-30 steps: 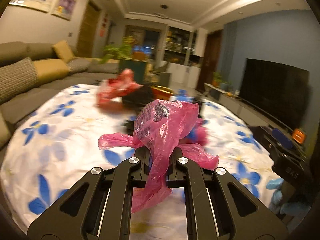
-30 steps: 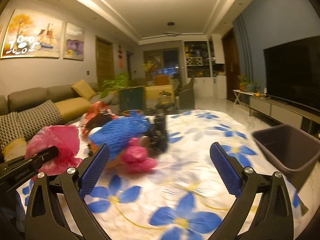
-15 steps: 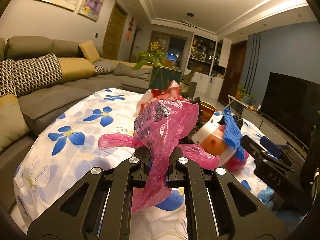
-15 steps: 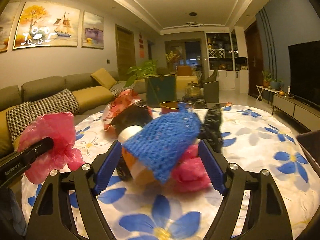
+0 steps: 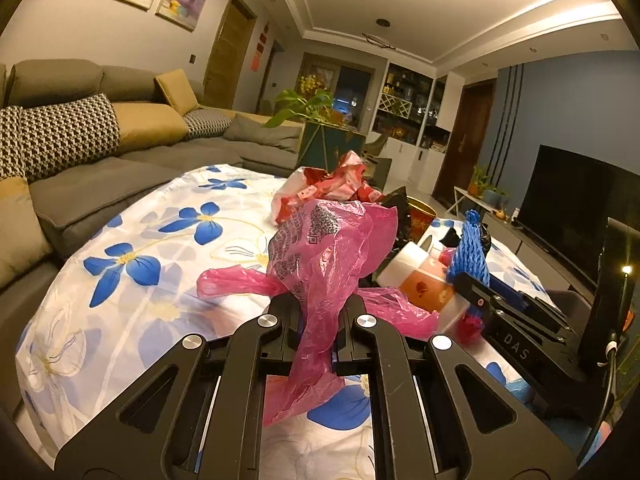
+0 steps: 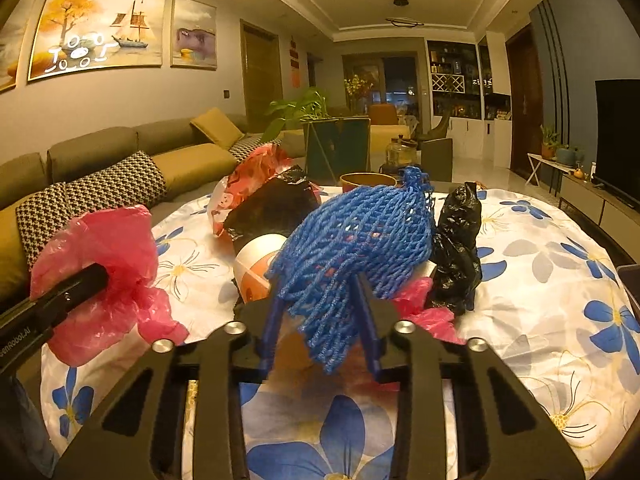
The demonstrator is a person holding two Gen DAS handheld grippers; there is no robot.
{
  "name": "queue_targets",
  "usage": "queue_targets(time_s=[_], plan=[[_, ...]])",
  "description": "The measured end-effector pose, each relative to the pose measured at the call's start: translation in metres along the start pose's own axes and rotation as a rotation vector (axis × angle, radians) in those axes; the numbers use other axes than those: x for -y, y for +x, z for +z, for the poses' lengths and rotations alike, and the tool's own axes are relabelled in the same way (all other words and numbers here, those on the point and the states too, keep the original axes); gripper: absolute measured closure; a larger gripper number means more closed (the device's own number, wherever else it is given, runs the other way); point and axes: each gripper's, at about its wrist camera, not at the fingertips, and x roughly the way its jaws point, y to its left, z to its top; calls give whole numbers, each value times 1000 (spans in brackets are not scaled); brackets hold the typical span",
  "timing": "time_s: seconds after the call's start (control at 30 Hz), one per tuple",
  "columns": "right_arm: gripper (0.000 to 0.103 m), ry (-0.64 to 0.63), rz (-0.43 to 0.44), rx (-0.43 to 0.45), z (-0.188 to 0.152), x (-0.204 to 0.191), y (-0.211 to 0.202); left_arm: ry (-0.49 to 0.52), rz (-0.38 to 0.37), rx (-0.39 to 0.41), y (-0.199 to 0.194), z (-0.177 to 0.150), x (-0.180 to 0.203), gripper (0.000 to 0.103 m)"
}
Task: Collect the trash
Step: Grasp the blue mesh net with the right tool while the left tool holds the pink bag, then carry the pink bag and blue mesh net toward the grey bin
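My left gripper point(image 5: 318, 312) is shut on a crumpled pink plastic bag point(image 5: 328, 248), held above the near edge of the flower-print table. From the right wrist view the same pink bag point(image 6: 108, 248) bulges around the left gripper point(image 6: 94, 276) at the far left. My right gripper point(image 6: 320, 320) has its blue pads point(image 6: 272, 320) pressed against a blue mesh net point(image 6: 360, 232), which drapes over the trash pile. From the left wrist view the blue net point(image 5: 470, 252) rises above the right gripper point(image 5: 476, 300).
The pile holds a white-and-orange cup point(image 6: 256, 264), a black bag point(image 6: 456, 248), a dark wrapper point(image 6: 276, 208), a red-and-white bag point(image 6: 248, 184) and a gold bowl point(image 6: 366, 179). A dark bin point(image 5: 568, 300) stands right of the table point(image 6: 540, 280). A sofa point(image 5: 100, 184) runs along the left.
My right gripper moved in to the pile and its jaws narrowed from wide open onto the blue net. The left gripper kept its hold on the pink bag and swung its view leftward.
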Motion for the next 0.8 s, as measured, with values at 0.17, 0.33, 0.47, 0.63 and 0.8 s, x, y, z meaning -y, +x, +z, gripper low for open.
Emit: queue_targets(time_s=[0.17, 0.33, 0.47, 0.63, 0.8], plan=[[92, -13, -6, 20, 2, 0, -7, 5, 4, -1, -1, 1, 1, 95], [93, -31, -37, 83, 6, 4, -28, 5, 2, -3, 0, 3, 1, 95], [93, -50, -44, 153, 13, 7, -52, 15, -8, 6, -2, 4, 7, 95], [93, -56, -68, 208, 19, 15, -80, 32, -25, 16, -5, 7, 18, 95], [93, -42, -110, 223, 18, 33, -100, 59, -45, 26, -11, 8, 34, 95]])
